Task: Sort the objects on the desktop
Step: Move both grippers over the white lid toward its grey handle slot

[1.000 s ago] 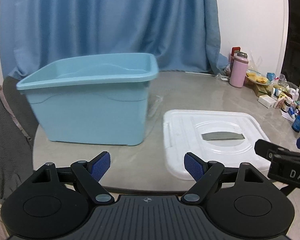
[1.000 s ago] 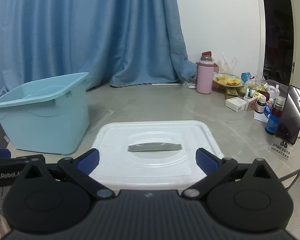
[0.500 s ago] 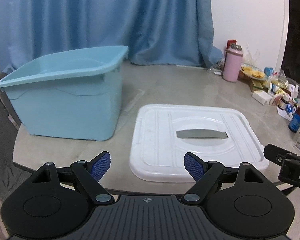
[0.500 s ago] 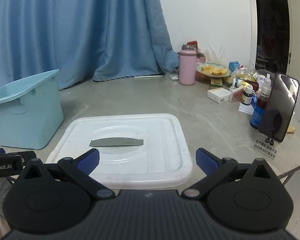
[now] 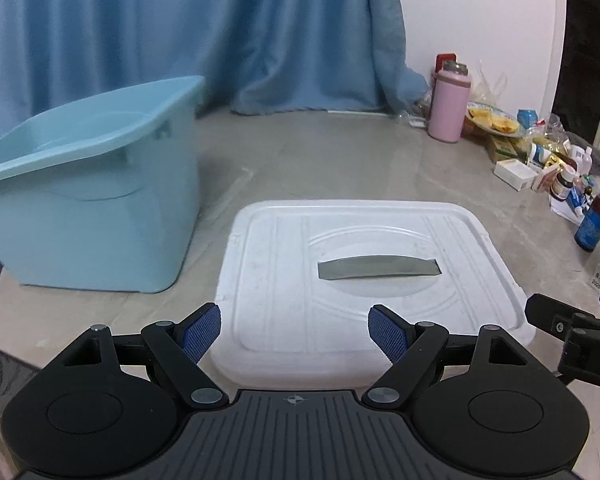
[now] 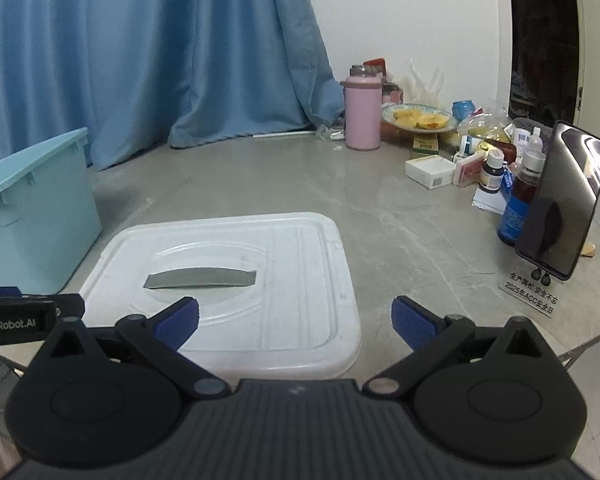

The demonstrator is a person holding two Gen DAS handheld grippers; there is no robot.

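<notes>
The left tongs (image 5: 295, 331) are spread wide, with nothing between their blue ridged pads (image 5: 201, 330). They hang over the near edge of a flat white plastic lid (image 5: 364, 280) that lies on the grey stone counter (image 5: 320, 160). The right tongs (image 6: 295, 320) are spread wide too and hold nothing. They hang over the near right corner of the same lid (image 6: 236, 284). Each tool shows at the edge of the other one's view, so the two are side by side.

The lid has a round sunken part in the middle with a grey strip handle (image 5: 379, 269) across it. Just to the left of the lid stands a light blue plastic tub (image 5: 88, 196) with no cover. From here its inside cannot be seen well.

At the far right of the counter, well apart from the lid, is a crowd of small things. There is a tall pink metal flask (image 6: 363, 110), a bowl of yellow fruit pieces (image 6: 419, 120), a small white cardboard box (image 6: 430, 171), a red box, some little bottles, and a brown bottle with a blue label (image 6: 518, 204). A black phone (image 6: 562, 200) leans up on a clear stand near the counter's right edge. A long blue curtain (image 5: 180, 32) hangs behind the counter, next to a white wall.
</notes>
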